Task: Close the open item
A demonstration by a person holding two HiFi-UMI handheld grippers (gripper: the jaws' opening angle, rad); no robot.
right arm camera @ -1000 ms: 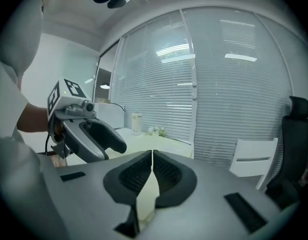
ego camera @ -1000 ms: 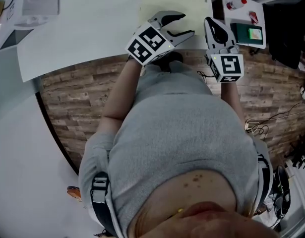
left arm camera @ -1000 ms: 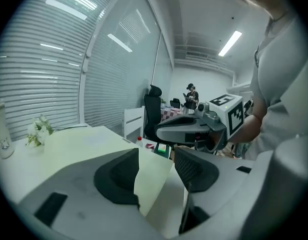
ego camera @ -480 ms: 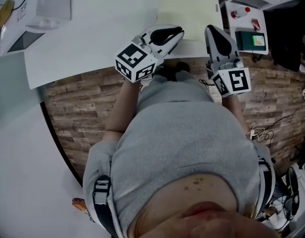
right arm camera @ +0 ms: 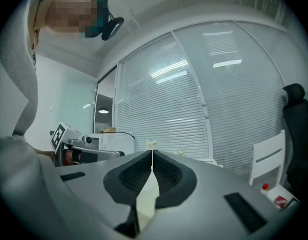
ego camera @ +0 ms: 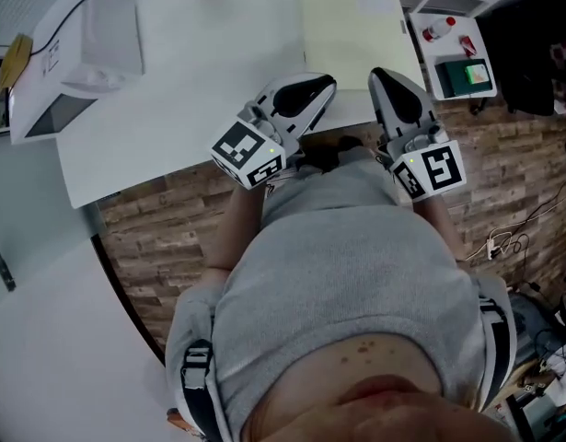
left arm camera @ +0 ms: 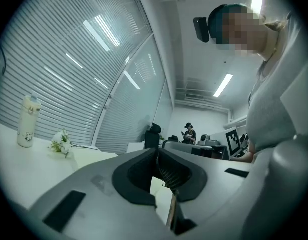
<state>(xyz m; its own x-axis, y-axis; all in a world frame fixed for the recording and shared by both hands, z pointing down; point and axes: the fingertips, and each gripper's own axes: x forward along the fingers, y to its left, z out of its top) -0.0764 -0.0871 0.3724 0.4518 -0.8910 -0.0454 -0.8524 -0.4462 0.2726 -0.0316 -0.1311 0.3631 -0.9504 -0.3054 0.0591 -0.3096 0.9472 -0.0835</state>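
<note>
A white box-shaped appliance (ego camera: 80,53) with a black cable stands at the far left of the white table (ego camera: 172,109); I cannot tell whether it is open. My left gripper (ego camera: 327,83) hangs over the table's near edge. Its jaws are closing the last bit, tips together with nothing between them. In the left gripper view the left gripper (left arm camera: 158,151) points across the room. My right gripper (ego camera: 379,74) hovers beside it, shut and empty. The right gripper (right arm camera: 152,153) faces window blinds.
A pale yellow sheet (ego camera: 352,26) lies on the table beyond both grippers. A side stand at right carries a red-capped bottle (ego camera: 439,9) and a green-screened device (ego camera: 474,70). A white bottle (left arm camera: 27,121) and small flowers (left arm camera: 61,143) sit on the table. A white chair (right arm camera: 268,159) stands at right.
The left gripper's jaws went from wide open to shut. Both grippers have slid lower in the head view, toward the table's near edge, and more of the white appliance shows.
</note>
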